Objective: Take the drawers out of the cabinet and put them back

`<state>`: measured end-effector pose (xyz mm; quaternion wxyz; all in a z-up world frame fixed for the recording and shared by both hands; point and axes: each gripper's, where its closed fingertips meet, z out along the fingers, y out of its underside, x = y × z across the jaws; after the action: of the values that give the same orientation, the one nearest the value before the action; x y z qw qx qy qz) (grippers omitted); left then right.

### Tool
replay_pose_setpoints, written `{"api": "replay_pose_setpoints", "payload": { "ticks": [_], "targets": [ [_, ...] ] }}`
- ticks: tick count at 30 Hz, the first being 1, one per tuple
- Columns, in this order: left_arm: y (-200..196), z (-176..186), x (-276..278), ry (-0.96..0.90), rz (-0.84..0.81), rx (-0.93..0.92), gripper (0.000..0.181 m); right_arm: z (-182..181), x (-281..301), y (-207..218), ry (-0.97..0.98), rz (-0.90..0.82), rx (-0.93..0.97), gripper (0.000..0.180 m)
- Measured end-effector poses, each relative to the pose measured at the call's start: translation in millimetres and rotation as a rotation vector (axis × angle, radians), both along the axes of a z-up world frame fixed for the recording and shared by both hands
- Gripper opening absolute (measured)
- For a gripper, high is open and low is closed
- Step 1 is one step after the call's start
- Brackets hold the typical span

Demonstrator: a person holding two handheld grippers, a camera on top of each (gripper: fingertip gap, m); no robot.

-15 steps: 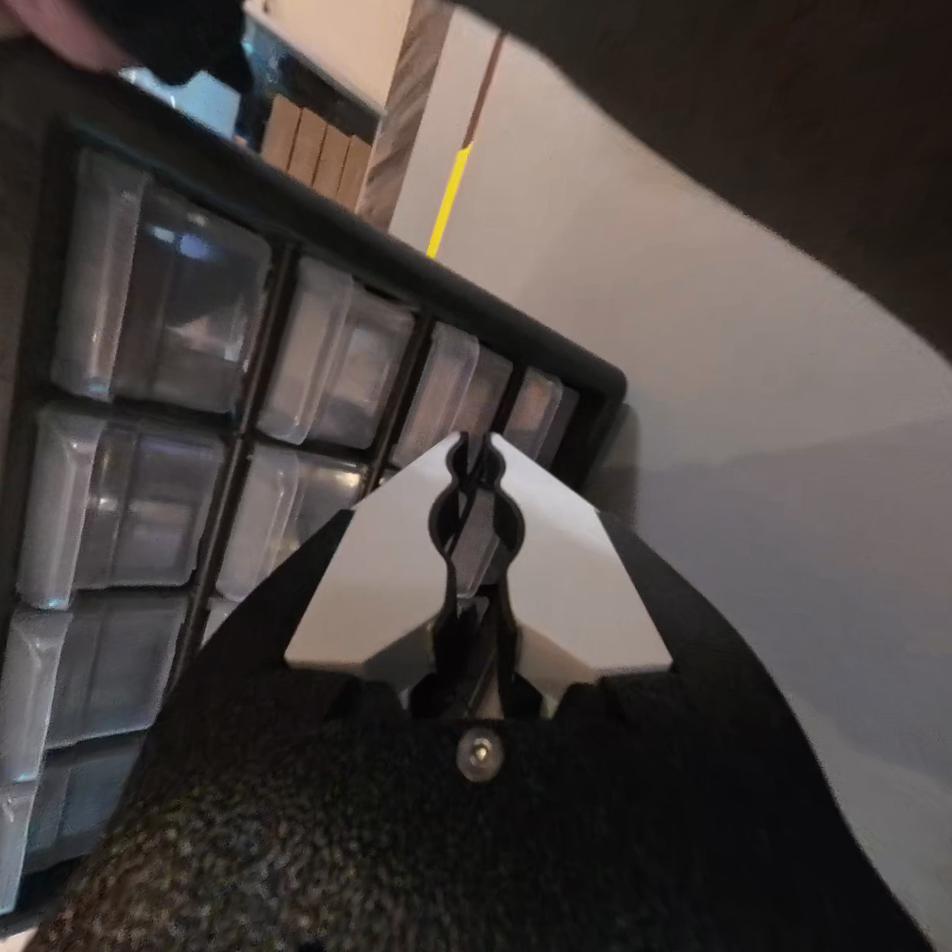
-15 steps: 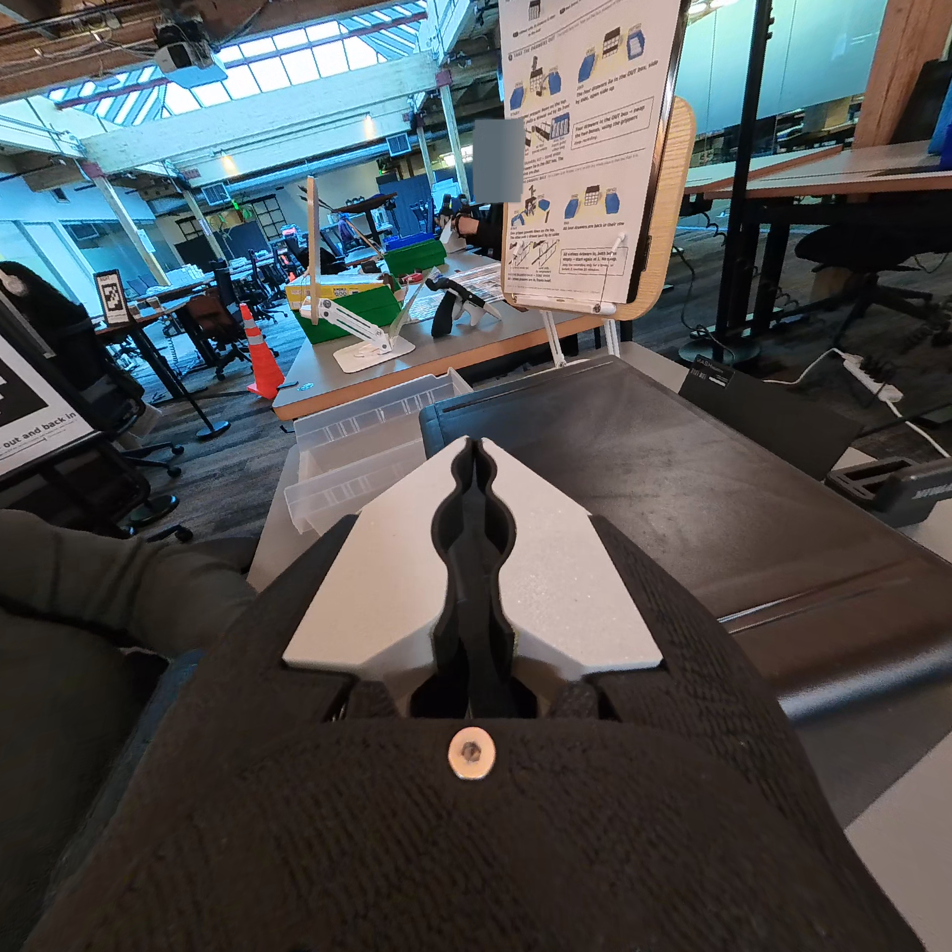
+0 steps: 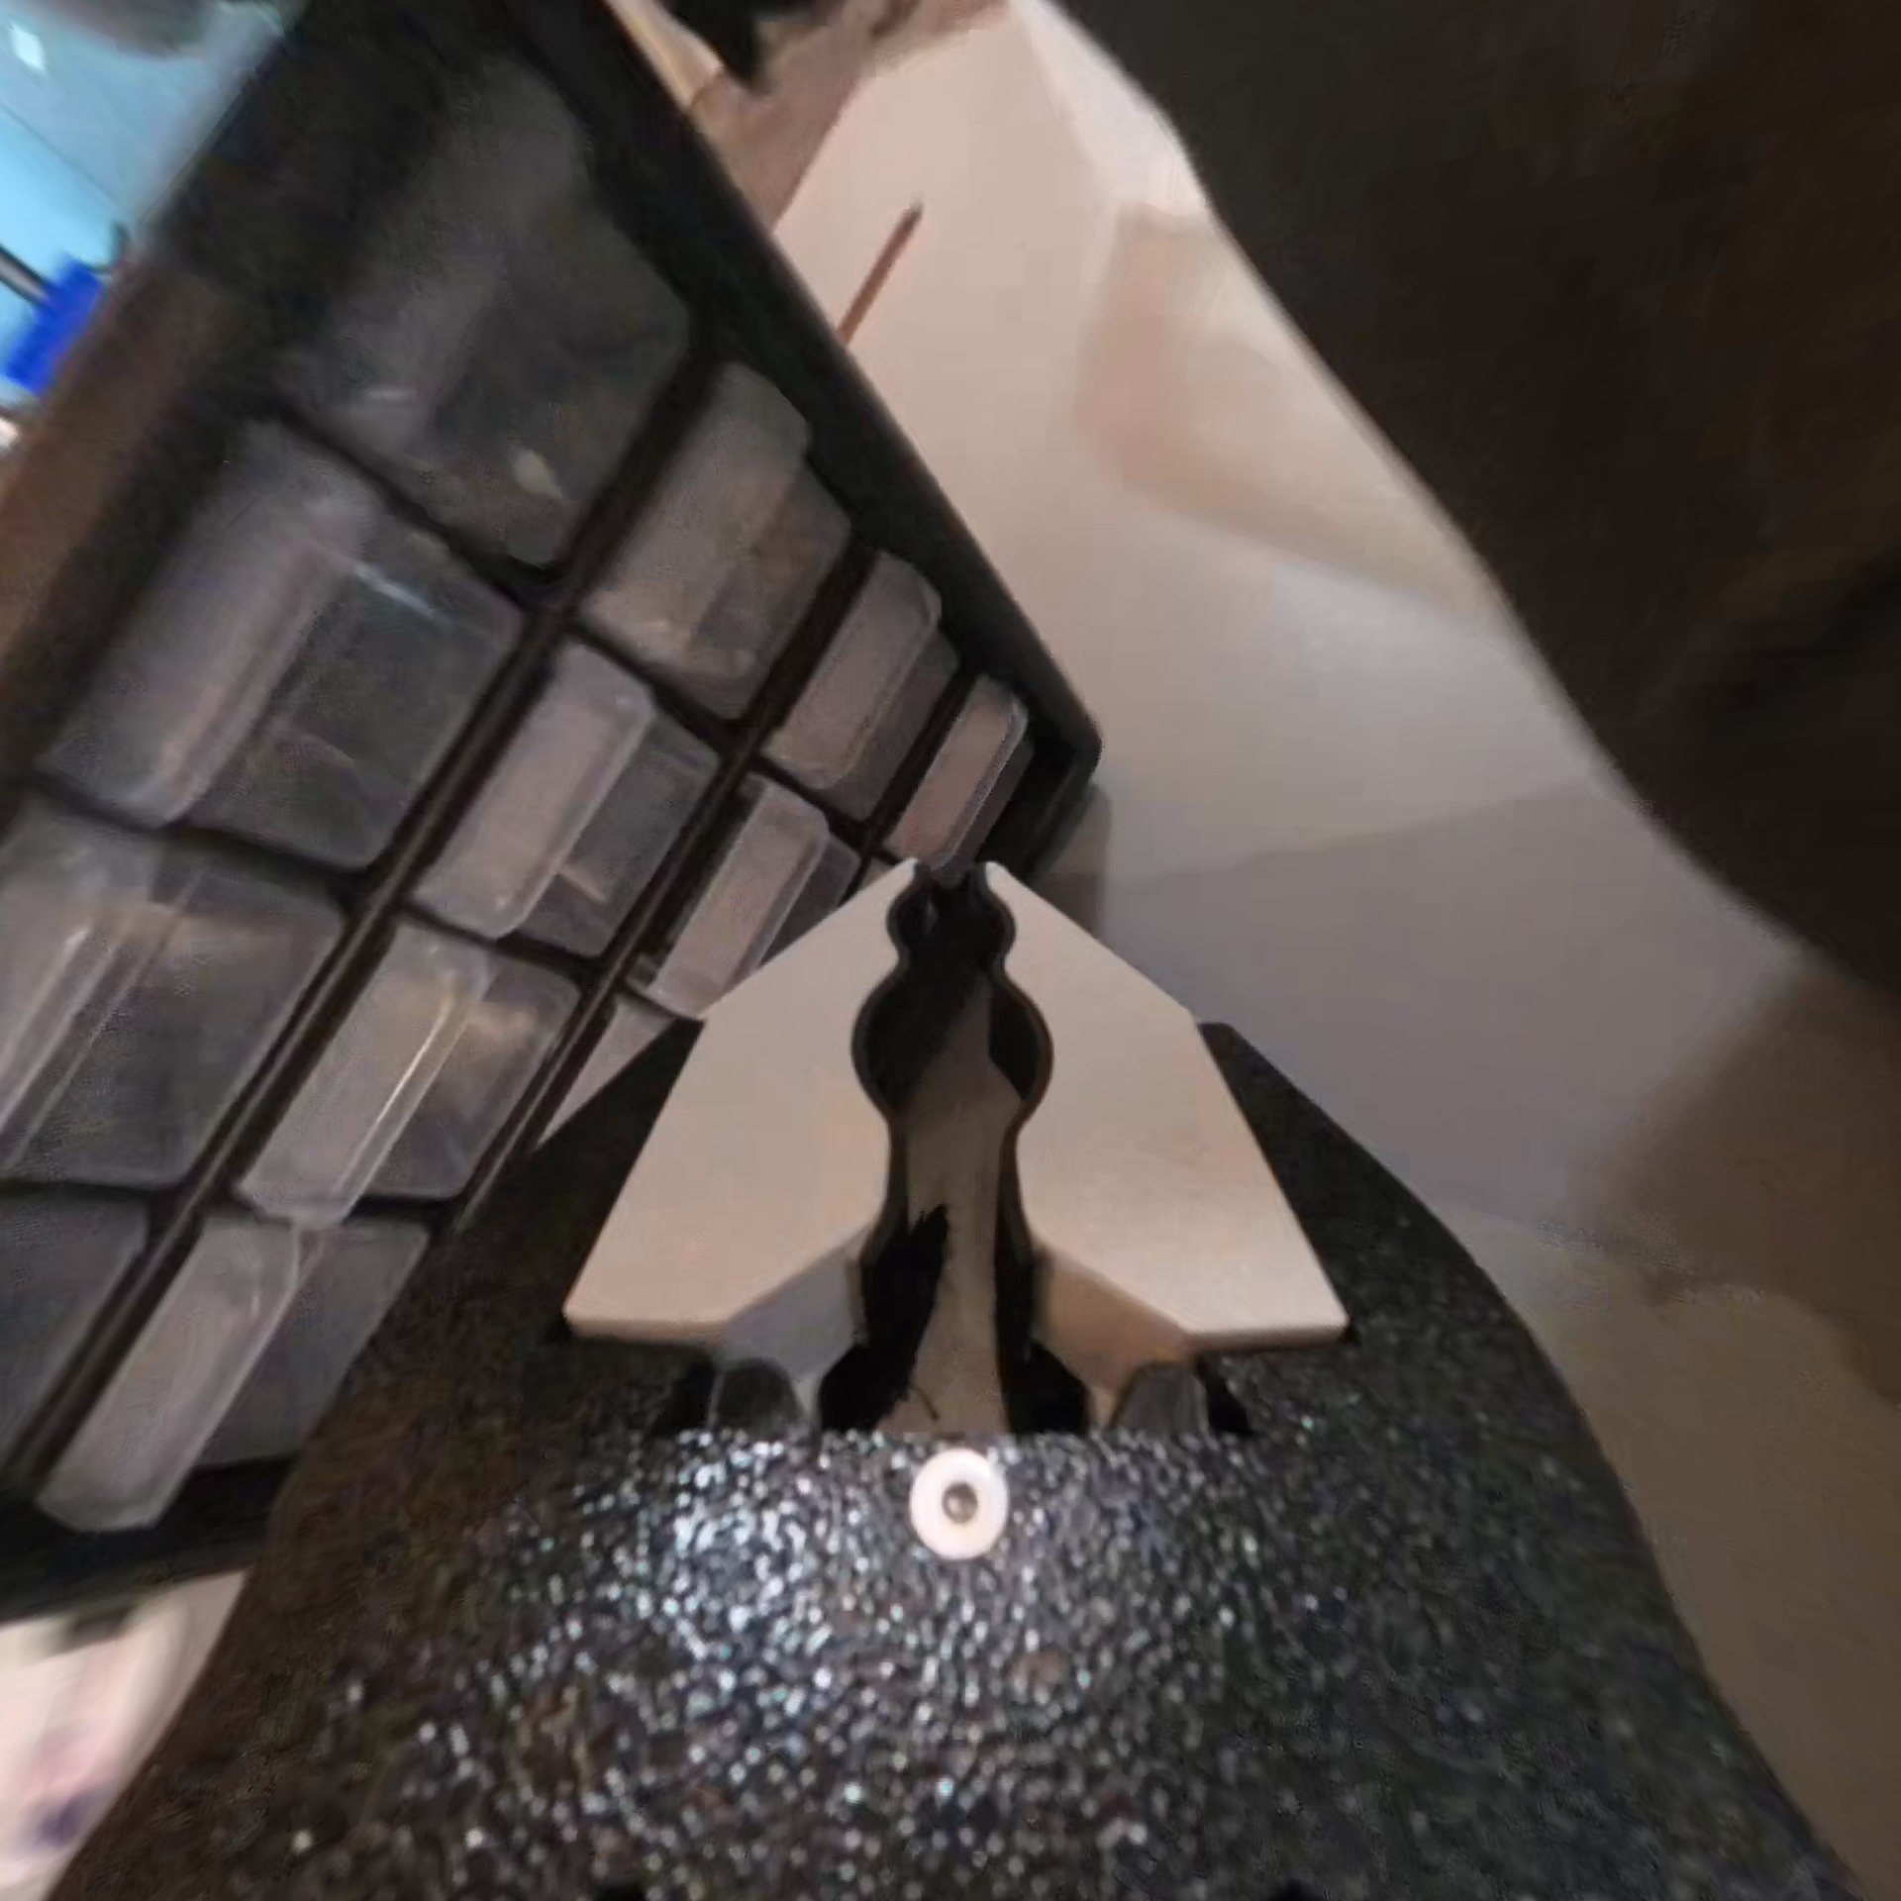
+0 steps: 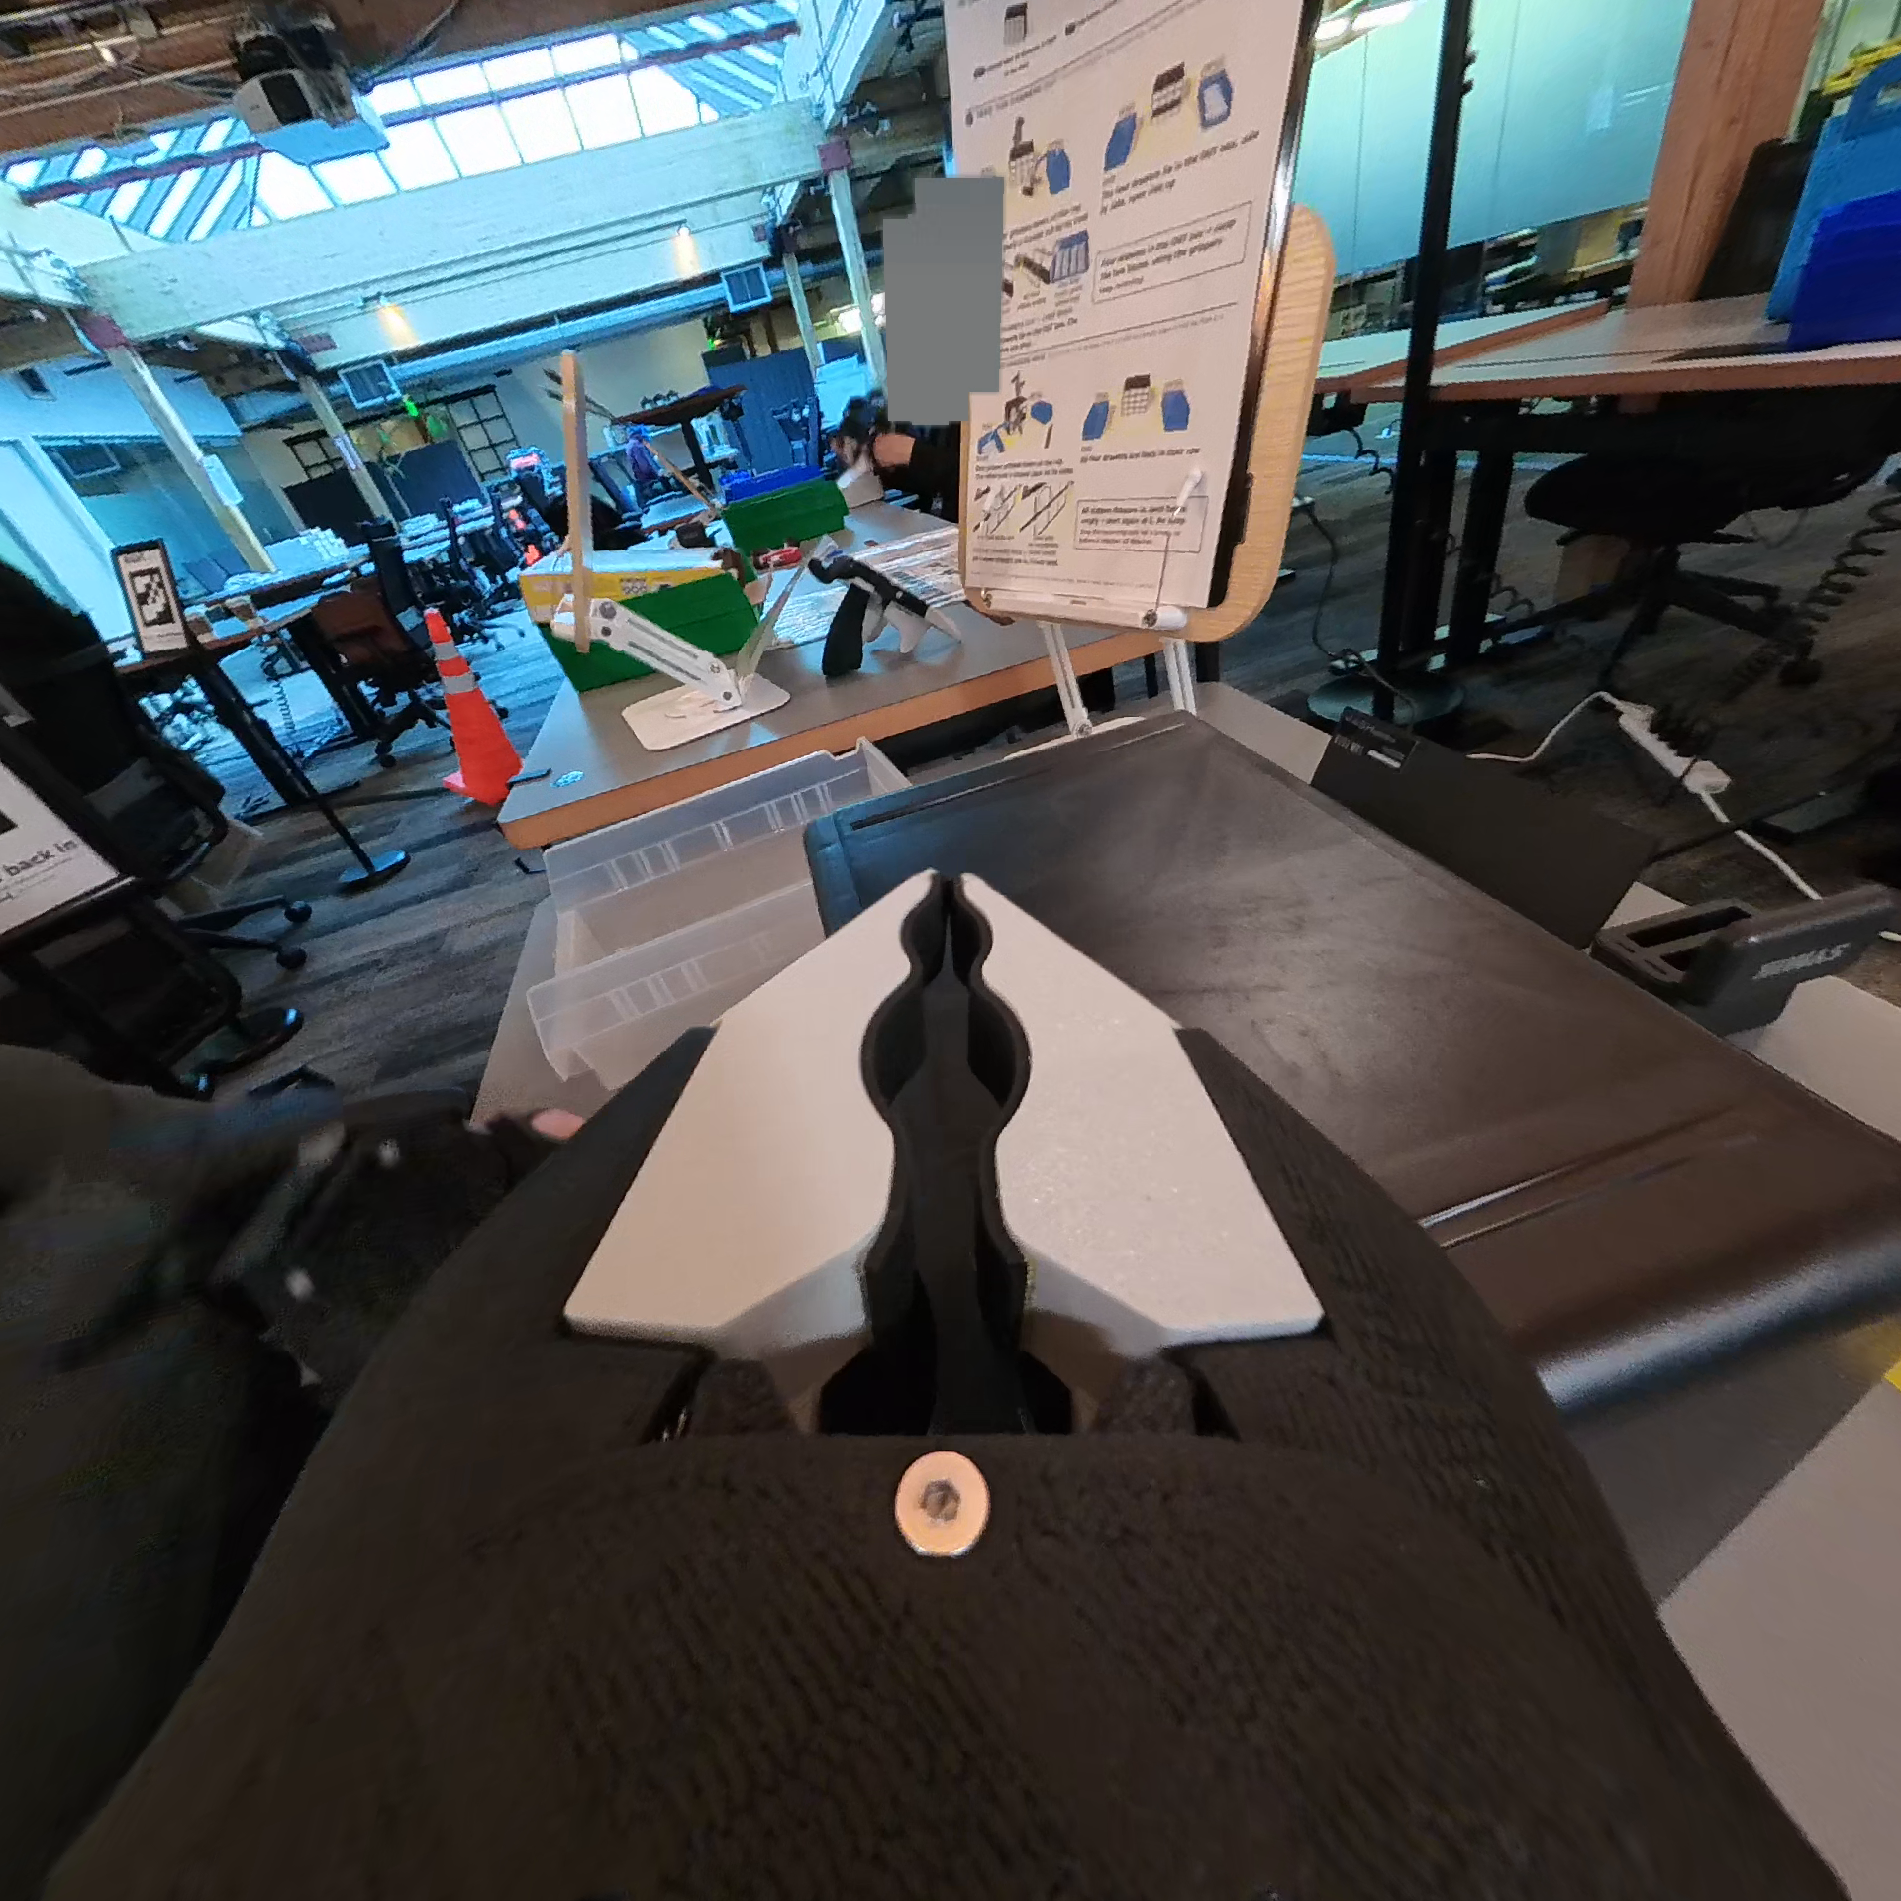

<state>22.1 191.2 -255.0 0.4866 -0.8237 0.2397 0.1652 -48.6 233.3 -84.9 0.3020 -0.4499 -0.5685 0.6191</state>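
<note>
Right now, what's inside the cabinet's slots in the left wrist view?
Clear plastic drawers sit in every visible slot of the black cabinet. Blur hides any contents. The left gripper, shut, covers the lower right slots.

Cabinet [image 3: 658, 309]: black frame with a grid of compartments, seen tilted in the blurred left wrist view; its dark flat top [image 4: 1286, 926] shows in the right wrist view.
Drawers [image 3: 298, 658]: small, clear plastic, seated in their compartments, fronts facing out.
</note>
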Motion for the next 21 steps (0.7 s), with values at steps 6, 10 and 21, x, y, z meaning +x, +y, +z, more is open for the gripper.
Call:
{"api": "replay_pose_setpoints", "payload": {
  "ticks": [6,10,21],
  "targets": [
    [-43.4,101.2,-72.9,-0.315,0.163,0.266,0.037,6.8,-1.8,24.2,0.058,-0.131,-0.005,0.0],
    [-55.3,149.3,-136.9,-0.416,0.276,0.369,0.068,10.3,-0.5,40.1,0.077,-0.265,0.029,0.004],
    [-47.8,155.4,-181.1,-0.628,0.225,0.35,0.076,22.7,20.7,-11.5,0.295,-0.537,0.49,0.015]
  ]
}}
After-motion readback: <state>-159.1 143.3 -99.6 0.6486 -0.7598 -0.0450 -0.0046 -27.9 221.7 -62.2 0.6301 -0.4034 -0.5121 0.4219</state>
